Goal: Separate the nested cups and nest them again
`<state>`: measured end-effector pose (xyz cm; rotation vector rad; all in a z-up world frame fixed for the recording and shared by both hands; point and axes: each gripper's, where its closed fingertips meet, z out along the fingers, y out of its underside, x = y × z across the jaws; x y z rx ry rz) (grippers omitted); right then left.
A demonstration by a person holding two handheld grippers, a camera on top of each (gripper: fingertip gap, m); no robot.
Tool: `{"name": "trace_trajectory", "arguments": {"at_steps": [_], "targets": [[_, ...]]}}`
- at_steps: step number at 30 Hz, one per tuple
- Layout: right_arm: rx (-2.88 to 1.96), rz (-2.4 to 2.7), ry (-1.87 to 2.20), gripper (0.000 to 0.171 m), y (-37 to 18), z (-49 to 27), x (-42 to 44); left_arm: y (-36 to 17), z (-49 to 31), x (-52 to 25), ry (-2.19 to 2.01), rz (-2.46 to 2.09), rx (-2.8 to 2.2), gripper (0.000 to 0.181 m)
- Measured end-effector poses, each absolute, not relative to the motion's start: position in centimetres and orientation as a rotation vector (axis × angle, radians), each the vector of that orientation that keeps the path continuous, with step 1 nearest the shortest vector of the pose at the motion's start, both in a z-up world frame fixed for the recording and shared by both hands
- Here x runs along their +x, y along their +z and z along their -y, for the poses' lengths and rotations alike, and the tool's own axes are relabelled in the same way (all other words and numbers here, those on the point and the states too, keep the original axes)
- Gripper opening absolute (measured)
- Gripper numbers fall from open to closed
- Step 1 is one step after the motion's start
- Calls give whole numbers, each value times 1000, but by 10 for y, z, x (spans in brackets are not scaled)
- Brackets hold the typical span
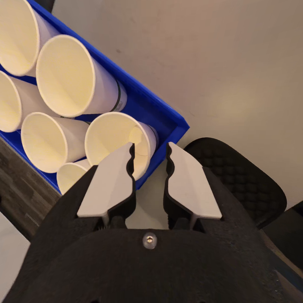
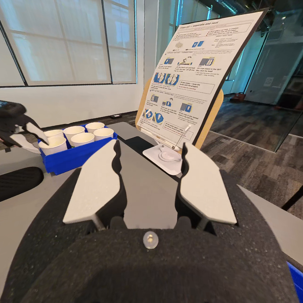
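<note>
Six white paper cups are standing singly in a blue bin in the left wrist view; the left gripper is straddling the corner cup's wall, jaws apart, one finger inside. Beside it is lying a black mat.

Right wrist view: the right gripper is hovering wide open and empty over the grey table, facing an instruction sheet on its stand.
</note>
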<state>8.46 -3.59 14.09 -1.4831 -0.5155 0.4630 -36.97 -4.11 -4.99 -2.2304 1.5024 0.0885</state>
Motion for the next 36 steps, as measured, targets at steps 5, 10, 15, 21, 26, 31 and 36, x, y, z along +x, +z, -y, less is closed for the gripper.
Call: {"name": "trace_trajectory", "arguments": {"at_steps": [5, 10, 15, 21, 26, 31, 36], "targets": [[-1472, 512, 466, 69, 146, 38, 84, -63, 37, -372, 118, -1522, -2305, 28], [-1402, 497, 654, 61, 157, 50, 83, -76, 35, -374, 177, -1575, -2344, 23], [-1423, 449, 557, 60, 154, 45, 104, -82, 35, -371, 154, -1600, -2390, 6], [-1365, 428, 675, 54, 162, 52, 105, -81, 41, -373, 163, -1652, -2443, 3], [-1365, 410, 702, 53, 160, 49, 108, -69, 44, -372, 207, -1676, -2410, 2], [-1405, 419, 665, 54, 153, 44, 108, -52, 46, -375, 237, -1677, -2387, 0], [-1425, 425, 666, 54, 148, 39, 103, -34, 50, -374, 243, -1682, -2341, 0]]}}
